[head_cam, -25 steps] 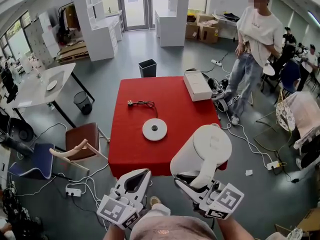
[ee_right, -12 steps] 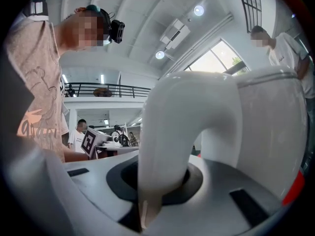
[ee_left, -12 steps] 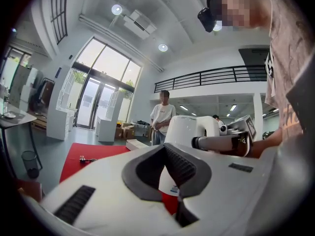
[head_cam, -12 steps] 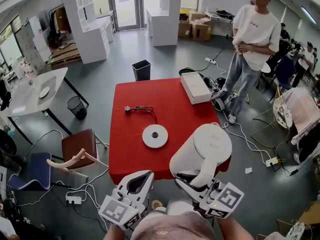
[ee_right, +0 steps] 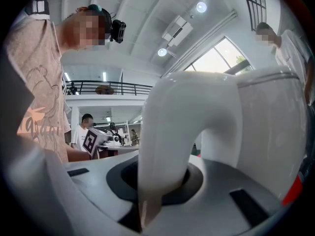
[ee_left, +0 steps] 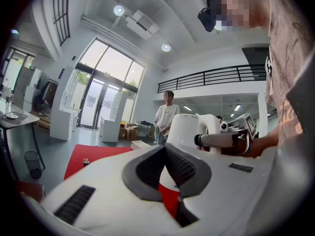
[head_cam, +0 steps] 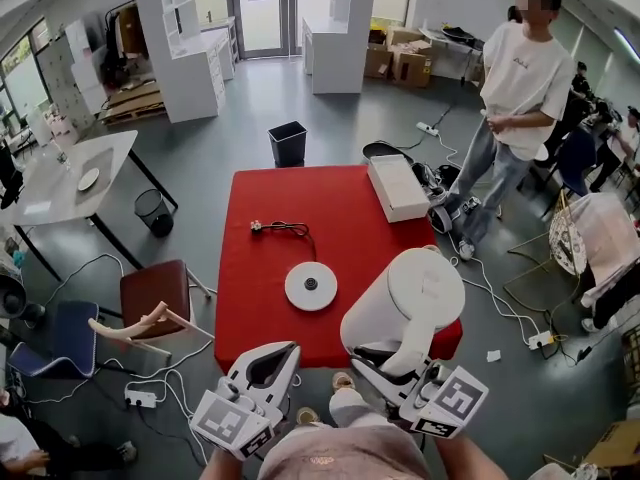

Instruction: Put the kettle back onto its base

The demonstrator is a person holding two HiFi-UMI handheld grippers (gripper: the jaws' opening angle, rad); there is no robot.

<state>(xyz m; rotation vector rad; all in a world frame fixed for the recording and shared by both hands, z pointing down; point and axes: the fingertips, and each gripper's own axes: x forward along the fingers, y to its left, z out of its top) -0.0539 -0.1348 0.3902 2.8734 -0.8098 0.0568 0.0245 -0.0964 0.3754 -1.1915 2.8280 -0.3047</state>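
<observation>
Red-clothed table point(head_cam: 262, 308) in an open workshop: the right gripper point(head_cam: 378, 360) is clamped on the handle point(ee_right: 170, 132) of the white kettle point(head_cam: 405, 303), held over the table's near right corner. The left gripper point(head_cam: 270, 360), jaws together and empty, hangs beside it. The round base point(head_cam: 310, 286) lies mid-table, apart from the kettle.

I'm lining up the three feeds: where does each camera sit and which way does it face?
Head view: on the person's head, steeply down at red table, base, kettle; left tongs and right tongs show.
Left gripper view: on the left tongs, level toward the kettle; the person's shirt at right.
Right gripper view: on the right tongs, close on the kettle's handle; shirt at left.
Shared: all three show the kettle.
</observation>
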